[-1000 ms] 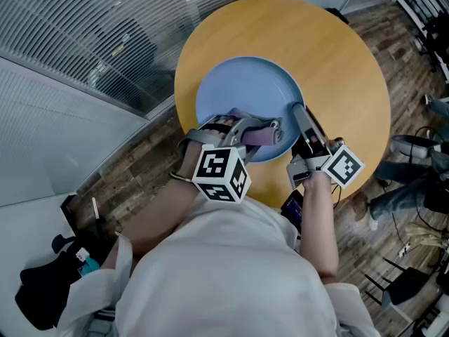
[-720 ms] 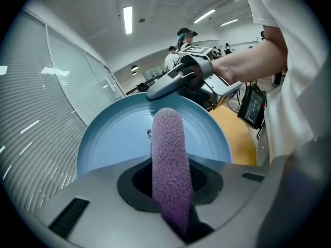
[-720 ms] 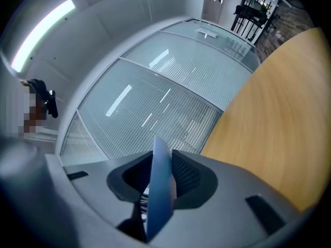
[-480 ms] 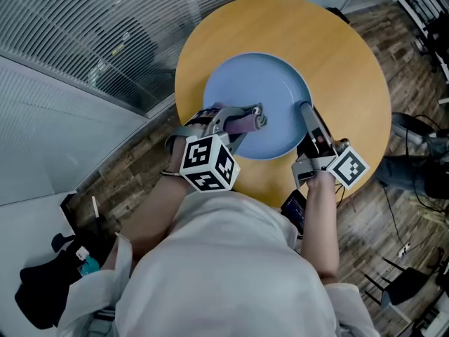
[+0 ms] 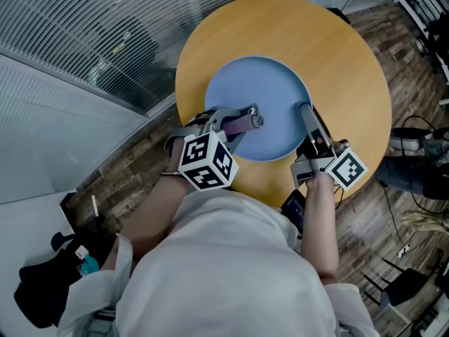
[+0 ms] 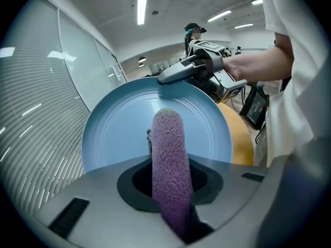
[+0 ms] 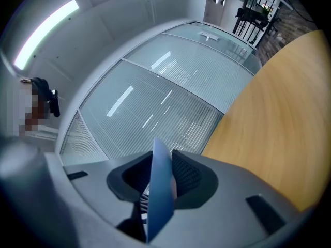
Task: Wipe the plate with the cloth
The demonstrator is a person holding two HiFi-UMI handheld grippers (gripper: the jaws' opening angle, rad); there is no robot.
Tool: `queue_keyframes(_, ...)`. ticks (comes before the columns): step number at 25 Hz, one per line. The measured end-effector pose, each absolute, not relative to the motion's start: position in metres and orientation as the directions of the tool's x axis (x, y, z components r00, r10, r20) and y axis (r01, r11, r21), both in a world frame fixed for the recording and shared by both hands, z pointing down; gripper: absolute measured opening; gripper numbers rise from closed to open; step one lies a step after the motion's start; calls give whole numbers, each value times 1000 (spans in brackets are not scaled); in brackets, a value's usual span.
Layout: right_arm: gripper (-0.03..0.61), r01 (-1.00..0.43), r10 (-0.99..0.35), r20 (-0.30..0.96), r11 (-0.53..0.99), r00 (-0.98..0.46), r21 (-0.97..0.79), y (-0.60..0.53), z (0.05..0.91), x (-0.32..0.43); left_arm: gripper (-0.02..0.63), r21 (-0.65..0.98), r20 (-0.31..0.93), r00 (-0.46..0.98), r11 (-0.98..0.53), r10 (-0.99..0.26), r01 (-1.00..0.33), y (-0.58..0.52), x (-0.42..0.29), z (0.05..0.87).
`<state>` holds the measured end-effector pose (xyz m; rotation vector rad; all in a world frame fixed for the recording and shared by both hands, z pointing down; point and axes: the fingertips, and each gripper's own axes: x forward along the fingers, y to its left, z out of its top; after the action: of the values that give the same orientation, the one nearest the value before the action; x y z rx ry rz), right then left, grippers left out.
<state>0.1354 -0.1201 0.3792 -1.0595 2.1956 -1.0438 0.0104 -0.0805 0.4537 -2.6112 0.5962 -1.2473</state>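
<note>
A pale blue plate [image 5: 270,93] is held up over the round wooden table [image 5: 337,55]. My right gripper [image 5: 306,114] is shut on the plate's right rim; in the right gripper view that rim [image 7: 160,190] stands edge-on between the jaws. My left gripper [image 5: 249,118] is shut on a folded purple cloth [image 5: 242,123], which rests against the plate's lower left face. In the left gripper view the cloth [image 6: 169,164] sticks out from the jaws across the plate [image 6: 119,128], with the right gripper [image 6: 199,68] at the far rim.
A glass wall with blinds [image 5: 105,34] runs along the left. Wood floor [image 5: 407,118] surrounds the table, with chair legs and cables at the right. A small dark device [image 5: 292,206] hangs by the person's right arm.
The left gripper with the cloth has slid left and slightly up across the plate's face. The plate has shifted a little to the right. The right gripper has stayed in place.
</note>
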Motion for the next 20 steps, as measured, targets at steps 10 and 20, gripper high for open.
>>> queue_keyframes(10, 116, -432, -803, -94, 411, -589, -803, -120, 380, 133, 83, -330, 716, 570, -915, -403, -233, -74, 26, 454)
queue_keyframes(20, 118, -444, -791, -71, 412, -608, -795, -118, 379, 125, 83, -324, 703, 606, -926, -373, -194, -65, 52, 445)
